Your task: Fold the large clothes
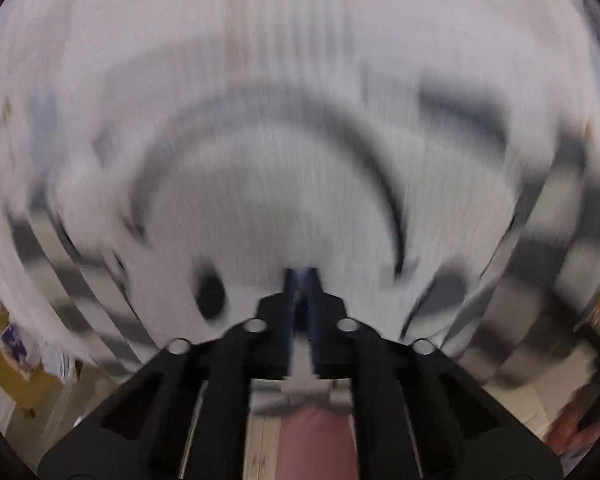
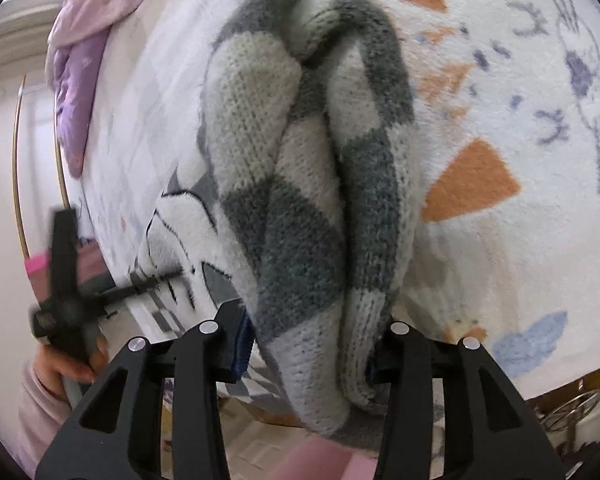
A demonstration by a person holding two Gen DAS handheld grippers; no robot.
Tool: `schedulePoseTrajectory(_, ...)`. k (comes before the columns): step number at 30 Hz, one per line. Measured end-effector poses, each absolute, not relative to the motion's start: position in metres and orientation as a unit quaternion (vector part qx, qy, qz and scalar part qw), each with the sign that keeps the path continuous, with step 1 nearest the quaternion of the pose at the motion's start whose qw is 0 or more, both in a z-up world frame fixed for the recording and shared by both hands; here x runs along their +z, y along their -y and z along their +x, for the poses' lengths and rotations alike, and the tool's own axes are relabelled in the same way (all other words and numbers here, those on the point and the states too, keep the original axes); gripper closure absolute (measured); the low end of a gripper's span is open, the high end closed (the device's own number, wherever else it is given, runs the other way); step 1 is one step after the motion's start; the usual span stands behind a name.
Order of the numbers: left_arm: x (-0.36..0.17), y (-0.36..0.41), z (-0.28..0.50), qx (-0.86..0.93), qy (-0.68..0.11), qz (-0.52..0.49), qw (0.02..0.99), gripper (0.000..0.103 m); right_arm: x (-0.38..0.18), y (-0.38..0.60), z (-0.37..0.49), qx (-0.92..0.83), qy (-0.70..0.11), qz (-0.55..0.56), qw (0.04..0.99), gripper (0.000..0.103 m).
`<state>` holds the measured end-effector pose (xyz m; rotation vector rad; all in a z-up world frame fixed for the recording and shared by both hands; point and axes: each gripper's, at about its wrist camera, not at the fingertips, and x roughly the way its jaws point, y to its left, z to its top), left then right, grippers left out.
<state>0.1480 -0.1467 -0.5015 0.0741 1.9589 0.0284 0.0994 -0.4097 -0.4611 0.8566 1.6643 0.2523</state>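
A grey and white checked knit sweater (image 2: 300, 184) hangs bunched over a bed. My right gripper (image 2: 308, 344) is shut on a thick fold of it; the bunch fills the gap between the fingers. The left wrist view is heavily motion-blurred: white and grey fabric (image 1: 284, 184) fills it. My left gripper (image 1: 301, 280) has its fingers close together on a thin edge of that fabric. The left gripper also shows at the left of the right wrist view (image 2: 64, 280), held in a hand.
The bed carries a white blanket (image 2: 520, 240) with orange, blue and grey prints. A purple and pink quilt (image 2: 84, 60) lies at its far left. Wooden floor (image 2: 256, 440) shows below the bed edge. A cardboard box (image 1: 16, 368) stands at the lower left.
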Motion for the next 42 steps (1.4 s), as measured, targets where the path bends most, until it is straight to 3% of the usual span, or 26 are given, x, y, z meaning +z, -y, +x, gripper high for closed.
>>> schedulePoseTrajectory(4,-0.526,0.154,0.141,0.062,-0.809,0.037,0.583,0.103,-0.470,0.396,0.105,0.102,-0.720,0.352,0.589,0.058)
schedulePoseTrajectory(8,-0.511,0.174,0.116,0.047,-0.801,0.103,0.587,0.103,-0.467,0.397,0.110,0.085,-0.726,0.359,0.581,0.058)
schedulePoseTrajectory(11,-0.507,0.144,0.064,0.047,-0.806,-0.033,0.589,0.103,-0.458,0.391,0.109,0.107,-0.725,0.324,0.598,0.055)
schedulePoseTrajectory(13,-0.552,0.124,0.025,0.049,-0.812,-0.082,0.576,0.101,-0.463,0.386,0.109,0.117,-0.721,0.309,0.609,0.048)
schedulePoseTrajectory(18,-0.541,0.137,-0.010,0.041,-0.810,-0.063,0.582,0.103,-0.475,0.386,0.102,0.104,-0.728,0.309,0.603,0.048)
schedulePoseTrajectory(20,-0.553,0.137,-0.050,0.050,-0.822,-0.104,0.557,0.103,-0.468,0.382,0.099,0.111,-0.726,0.293,0.612,0.048)
schedulePoseTrajectory(22,-0.584,0.148,-0.097,0.040,-0.822,-0.076,0.563,0.102,-0.467,0.378,0.096,0.122,-0.720,0.277,0.624,0.047)
schedulePoseTrajectory(27,-0.580,0.159,-0.100,0.033,-0.814,-0.064,0.577,0.103,-0.481,0.382,0.082,0.104,-0.716,0.279,0.632,0.046)
schedulePoseTrajectory(30,-0.542,0.158,-0.090,0.019,-0.770,-0.077,0.633,0.103,-0.480,0.383,0.077,0.102,-0.711,0.281,0.636,0.037)
schedulePoseTrajectory(31,-0.533,0.160,-0.084,0.017,-0.758,-0.074,0.648,0.103,-0.482,0.382,0.075,0.104,-0.712,0.269,0.640,0.026)
schedulePoseTrajectory(33,-0.519,0.162,-0.069,0.012,-0.734,-0.070,0.675,0.103,-0.492,0.376,0.068,0.107,-0.725,0.246,0.634,0.018)
schedulePoseTrajectory(36,-0.514,0.167,-0.044,0.008,-0.706,-0.060,0.706,0.103,-0.503,0.372,0.063,0.109,-0.728,0.230,0.637,0.016)
schedulePoseTrajectory(39,-0.527,0.173,-0.017,0.012,-0.691,-0.056,0.721,0.103,-0.505,0.371,0.061,0.100,-0.717,0.240,0.647,0.025)
schedulePoseTrajectory(41,-0.555,0.176,-0.005,0.010,-0.702,-0.059,0.709,0.102,-0.501,0.377,0.056,0.098,-0.709,0.238,0.656,0.041)
schedulePoseTrajectory(42,-0.558,0.176,0.003,0.011,-0.701,-0.066,0.710,0.102,-0.496,0.378,0.055,0.098,-0.705,0.242,0.659,0.053)
